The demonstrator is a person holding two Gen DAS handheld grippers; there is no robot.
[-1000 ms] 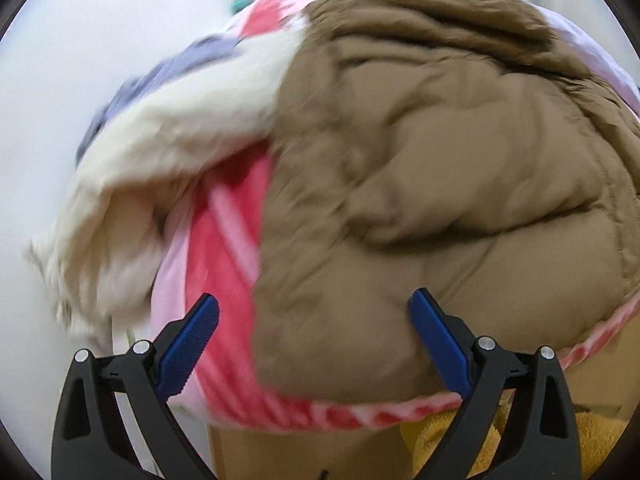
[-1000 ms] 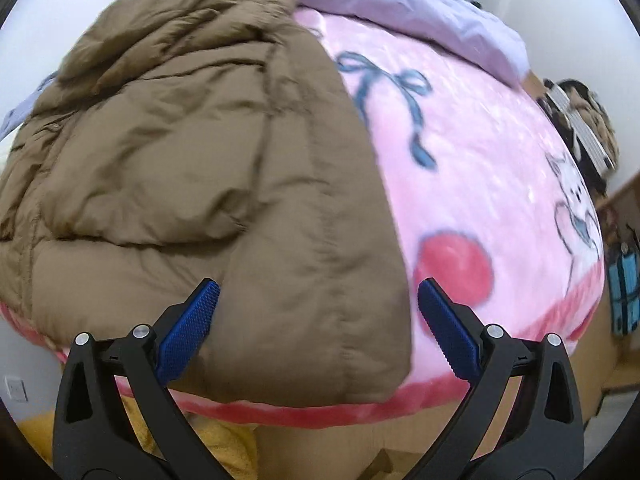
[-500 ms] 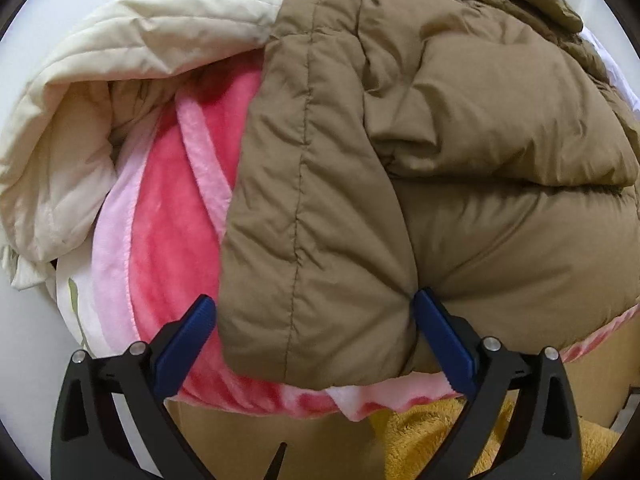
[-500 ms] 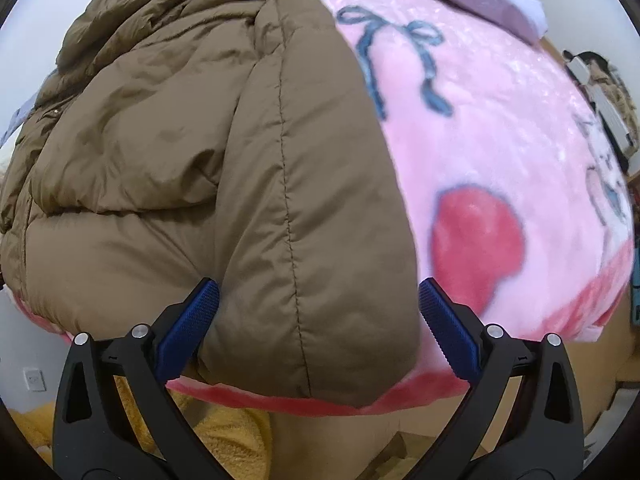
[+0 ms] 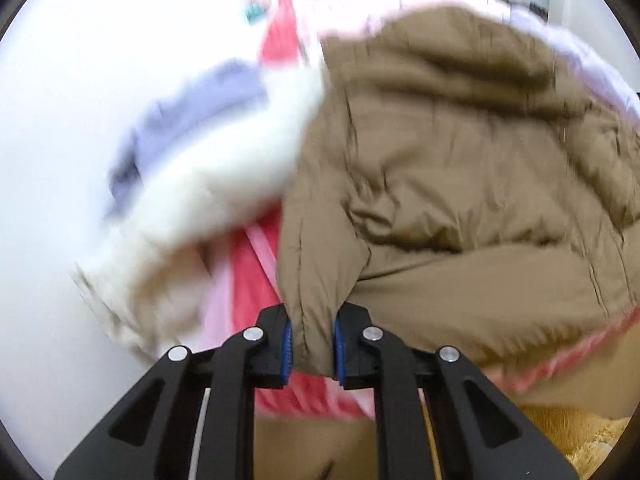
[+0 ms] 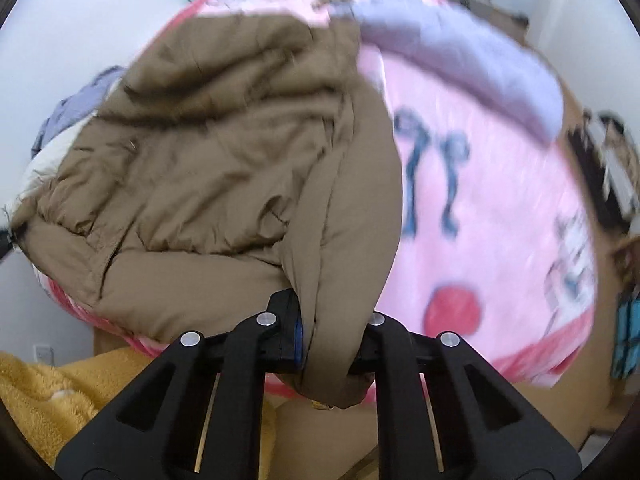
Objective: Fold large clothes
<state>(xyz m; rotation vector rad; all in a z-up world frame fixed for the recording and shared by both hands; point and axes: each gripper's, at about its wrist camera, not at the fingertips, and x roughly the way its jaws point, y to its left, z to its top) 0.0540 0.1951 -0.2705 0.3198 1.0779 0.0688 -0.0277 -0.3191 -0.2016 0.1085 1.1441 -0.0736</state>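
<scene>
A brown puffer jacket [image 5: 460,184] lies on a pink blanket [image 6: 492,200] on a bed. My left gripper [image 5: 311,340] is shut on the jacket's near left hem corner, which bunches up between the blue pads. My right gripper [image 6: 328,344] is shut on the jacket's [image 6: 224,168] near right hem corner; a thick fold of brown fabric hangs over and hides its right finger. Both views are blurred by motion.
A cream quilted garment [image 5: 208,184] and a lilac-grey cloth [image 5: 188,120] lie left of the jacket. A lilac sheet [image 6: 460,52] lies at the far side. A yellow fluffy cloth [image 6: 44,392] is below the bed's edge. White wall on the left.
Both grippers were open around the jacket's near hem corners; both have closed on the fabric and pulled back, lifting the hem.
</scene>
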